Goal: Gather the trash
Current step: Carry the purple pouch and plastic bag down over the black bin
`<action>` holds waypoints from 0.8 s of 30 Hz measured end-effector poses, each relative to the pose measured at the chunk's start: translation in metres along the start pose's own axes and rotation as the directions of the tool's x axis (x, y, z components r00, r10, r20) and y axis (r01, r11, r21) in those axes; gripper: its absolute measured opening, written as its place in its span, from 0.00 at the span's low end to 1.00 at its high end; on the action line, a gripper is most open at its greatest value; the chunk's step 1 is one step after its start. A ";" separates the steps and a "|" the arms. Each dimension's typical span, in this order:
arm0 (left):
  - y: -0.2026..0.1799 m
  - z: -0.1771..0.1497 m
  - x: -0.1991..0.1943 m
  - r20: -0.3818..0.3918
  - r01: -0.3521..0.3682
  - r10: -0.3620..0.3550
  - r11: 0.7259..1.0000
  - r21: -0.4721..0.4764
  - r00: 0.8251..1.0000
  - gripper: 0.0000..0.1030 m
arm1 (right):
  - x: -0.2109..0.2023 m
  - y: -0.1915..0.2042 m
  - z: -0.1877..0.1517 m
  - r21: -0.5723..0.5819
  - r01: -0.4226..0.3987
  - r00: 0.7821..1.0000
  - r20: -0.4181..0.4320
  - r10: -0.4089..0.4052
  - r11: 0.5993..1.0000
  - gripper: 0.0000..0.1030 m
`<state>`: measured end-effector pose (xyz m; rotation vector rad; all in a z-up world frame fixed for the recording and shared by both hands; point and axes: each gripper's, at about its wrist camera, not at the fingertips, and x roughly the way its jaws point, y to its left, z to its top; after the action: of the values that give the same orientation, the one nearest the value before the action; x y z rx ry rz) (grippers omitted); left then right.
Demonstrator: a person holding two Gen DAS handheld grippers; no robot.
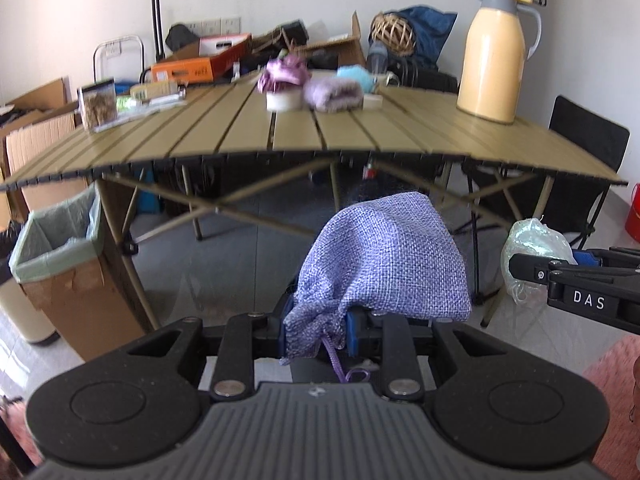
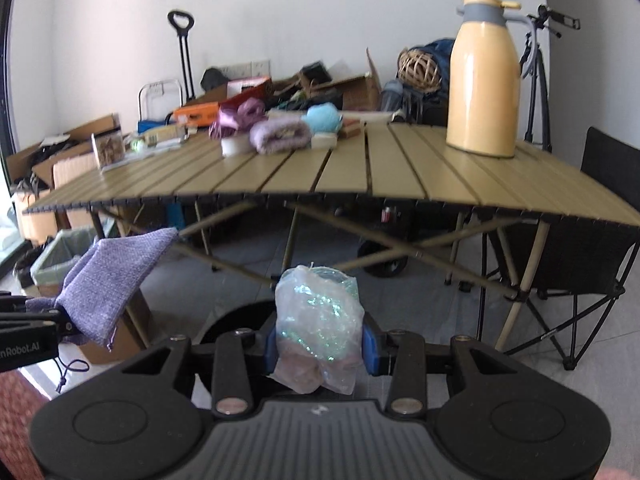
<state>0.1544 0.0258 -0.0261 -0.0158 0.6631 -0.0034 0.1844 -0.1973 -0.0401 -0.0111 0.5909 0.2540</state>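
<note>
My left gripper is shut on the gathered neck of a purple woven drawstring pouch, which stands up in front of the table's edge. The same pouch shows at the left of the right wrist view. My right gripper is shut on a crumpled clear plastic bag with a green shimmer; the bag also appears at the right of the left wrist view. A cardboard bin with a pale green liner stands on the floor at the left, beside the table leg, and its liner peeks out behind the pouch.
A slatted olive folding table fills the middle, bearing a yellow thermos jug, a rolled lilac cloth, a purple bow on a white tub and a small box. A black folding chair stands right. Boxes line the wall.
</note>
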 end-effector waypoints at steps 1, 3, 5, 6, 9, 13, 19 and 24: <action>0.001 -0.003 0.002 -0.012 -0.003 0.003 1.000 -0.002 1.000 0.26 | 0.003 0.000 -0.003 -0.002 -0.003 1.000 -0.012 0.003 1.000 0.37; 0.004 -0.008 0.008 -0.036 -0.008 0.008 1.000 -0.008 0.999 0.26 | 0.008 0.001 -0.009 -0.006 -0.009 0.999 -0.036 0.009 1.000 0.37; 0.006 -0.013 0.014 -0.060 -0.012 0.011 1.000 -0.014 0.998 0.26 | 0.014 0.002 -0.015 -0.007 -0.014 0.998 -0.059 0.013 1.000 0.37; 0.007 -0.015 0.017 -0.072 -0.016 0.014 1.000 -0.016 0.997 0.26 | 0.017 0.002 -0.017 -0.005 -0.016 0.997 -0.071 0.015 1.000 0.37; 0.008 -0.020 0.026 -0.106 -0.021 0.018 1.000 -0.022 0.994 0.26 | 0.026 0.003 -0.024 -0.002 -0.022 0.994 -0.104 0.022 1.000 0.37; 0.010 -0.028 0.040 -0.149 -0.027 0.024 0.999 -0.021 0.989 0.26 | 0.037 0.001 -0.033 0.002 -0.027 0.989 -0.145 0.027 1.000 0.37; 0.014 -0.039 0.062 -0.222 -0.037 0.030 0.999 -0.023 0.975 0.26 | 0.056 -0.003 -0.043 0.015 -0.024 0.980 -0.195 0.026 1.000 0.37; 0.017 -0.047 0.080 -0.281 -0.045 0.036 0.999 -0.026 0.959 0.26 | 0.070 -0.008 -0.049 0.023 -0.014 0.973 -0.231 0.019 1.000 0.37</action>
<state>0.1887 0.0411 -0.1125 -0.0326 0.9481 0.0454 0.2152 -0.1930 -0.1198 -0.0157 0.8263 0.2644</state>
